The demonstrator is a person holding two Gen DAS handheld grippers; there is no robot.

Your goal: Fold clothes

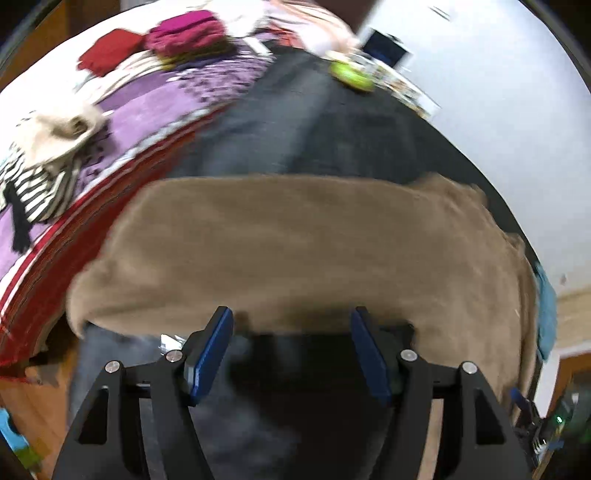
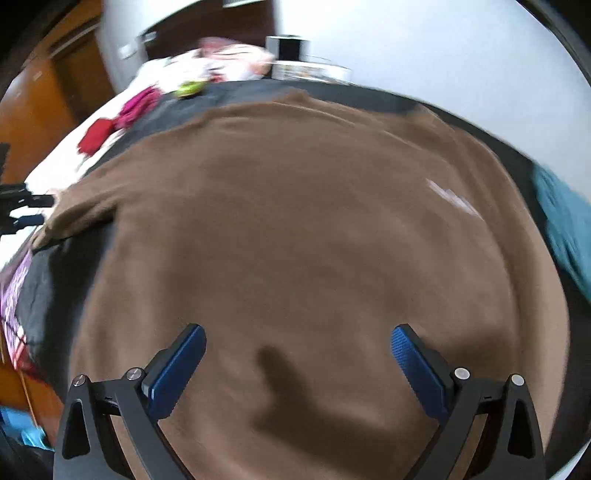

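Observation:
A brown knit garment (image 1: 280, 247) lies spread on a dark grey blanket (image 1: 306, 122) on a bed. In the left wrist view my left gripper (image 1: 291, 317) is open at the garment's near edge, nothing between its blue pads. The same brown garment (image 2: 295, 221) fills the right wrist view, with one sleeve (image 2: 77, 218) stretched to the left. My right gripper (image 2: 298, 334) hovers open just above the cloth, gripping nothing. A small white tag (image 2: 452, 197) shows on the garment at right. Both views are motion-blurred.
A cream and striped garment (image 1: 48, 155) lies at left on a purple bedspread (image 1: 155, 107). A folded magenta pile (image 1: 184, 33) and a red item (image 1: 107, 51) lie farther back. A yellow-green object (image 1: 351, 75) sits on the blanket. Teal cloth (image 2: 561, 218) lies at right.

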